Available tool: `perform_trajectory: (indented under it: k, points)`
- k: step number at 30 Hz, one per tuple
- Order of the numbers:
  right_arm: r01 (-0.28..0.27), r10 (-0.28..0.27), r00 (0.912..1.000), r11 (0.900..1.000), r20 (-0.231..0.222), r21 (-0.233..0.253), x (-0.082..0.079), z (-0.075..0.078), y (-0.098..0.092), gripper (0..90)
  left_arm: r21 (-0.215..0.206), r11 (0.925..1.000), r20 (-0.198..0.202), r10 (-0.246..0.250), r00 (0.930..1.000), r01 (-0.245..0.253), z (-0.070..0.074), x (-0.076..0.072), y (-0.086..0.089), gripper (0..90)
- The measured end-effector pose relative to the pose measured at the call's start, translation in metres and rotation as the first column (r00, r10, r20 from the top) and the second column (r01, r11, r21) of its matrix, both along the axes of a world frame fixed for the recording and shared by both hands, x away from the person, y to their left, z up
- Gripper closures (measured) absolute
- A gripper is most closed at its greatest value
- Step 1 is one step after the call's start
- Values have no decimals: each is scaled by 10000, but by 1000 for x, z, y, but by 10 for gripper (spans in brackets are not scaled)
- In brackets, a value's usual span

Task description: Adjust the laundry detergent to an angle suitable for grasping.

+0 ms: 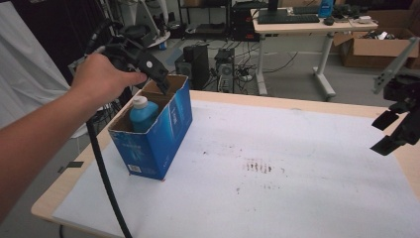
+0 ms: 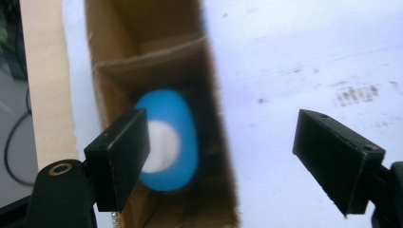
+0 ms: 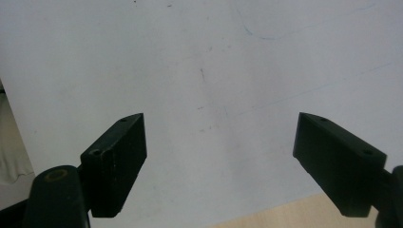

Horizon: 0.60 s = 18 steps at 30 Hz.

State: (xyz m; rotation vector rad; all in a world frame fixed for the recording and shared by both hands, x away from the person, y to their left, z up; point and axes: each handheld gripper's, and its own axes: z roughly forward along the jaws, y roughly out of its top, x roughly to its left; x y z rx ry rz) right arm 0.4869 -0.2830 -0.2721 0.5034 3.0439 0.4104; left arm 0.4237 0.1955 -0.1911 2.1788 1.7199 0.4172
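Observation:
A blue cardboard box [image 1: 161, 134] with an open top stands at the left of the white table sheet [image 1: 277, 168]. Inside it stands a blue bottle [image 1: 142, 115] with a white cap. My left gripper [image 1: 157, 75], held by a hand, hovers just above the box's far end with its jaws wide apart. In the left gripper view the blue bottle [image 2: 178, 137] sits in the brown box interior [image 2: 161, 61] below the open left gripper [image 2: 221, 156]. My right gripper [image 1: 391, 131] hangs open over the table's right edge. The right gripper [image 3: 218, 161] looks down on bare white sheet.
The sheet carries dark smudges [image 1: 257, 166] near its middle. The wooden table edge [image 1: 69, 178] shows at left and right. A black cable [image 1: 106, 183] trails from the left gripper down past the box. Beyond the table stand computer towers [image 1: 208, 62] and a desk [image 1: 307, 25].

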Motion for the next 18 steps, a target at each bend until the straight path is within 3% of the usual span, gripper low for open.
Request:
perform_trajectory:
  k: [3, 4, 5, 6, 8, 9, 10, 11, 12, 13, 15, 16, 17, 18]
  points:
    - [14, -14, 10000, 10000, 17, 36, 0, 0, 0, 184, 61, 9947, 143, -1027, 9946, 1026, 14, -7, -18, 205]
    - [14, -14, 10000, 10000, 17, 36, 0, 0, 0, 184, 61, 9947, 143, -1027, 9946, 1026, 14, -7, -18, 205]
    - [39, -39, 10000, 10000, 11, 48, 0, 0, 0, 183, 133, 9896, 101, -1433, 9896, 1432, 17, -10, -29, 205]
    - [36, -36, 10000, 10000, 9, 68, 0, 0, 0, 183, 133, 9896, 101, -1433, 9896, 1432, 17, -10, -29, 205]
    - [51, -51, 10000, 10000, 12, 66, 0, 1, 0, 183, 291, 9802, -26, -1959, 9806, 1958, 19, -12, -40, 206]
    - [35, -35, 10000, 10000, 12, 70, 0, 1, 0, 182, 374, 9674, -115, -2502, 9681, 2504, 18, -14, -51, 203]
    - [35, -35, 10000, 10000, 12, 70, 0, 1, 0, 182, 374, 9674, -115, -2502, 9681, 2504, 18, -14, -51, 203]
    - [-2, 2, 10000, 9999, 41, 118, 0, 0, 0, 182, 474, 9527, -205, -2994, 9539, 3001, 15, -16, -64, 204]
    - [1, -2, 10000, 9999, 45, 135, 0, 0, 0, 181, 474, 9527, -205, -2994, 9539, 3001, 15, -16, -64, 204]
    - [1, -2, 10000, 9999, 45, 135, 0, 0, 0, 181, 450, 9457, -292, -3208, 9467, 3219, 13, -16, -70, 204]
    - [-2, 1, 10000, 9999, 60, 103, -1, 0, 1, 180, 534, 9220, -466, -3813, 9233, 3835, 5, -20, -87, 201]
    - [-12, 11, 10000, 9999, 75, 111, -1, 0, 1, 180, 534, 9220, -466, -3813, 9233, 3835, 5, -20, -87, 202]
    - [-18, 17, 10000, 9999, 81, 130, 0, 0, 1, 180, 493, 9076, -595, -4140, 9083, 4169, -1, -23, -100, 202]
    - [-18, 17, 10000, 9999, 81, 130, 0, 0, 1, 180, 493, 9076, -595, -4140, 9083, 4169, -1, -23, -100, 202]
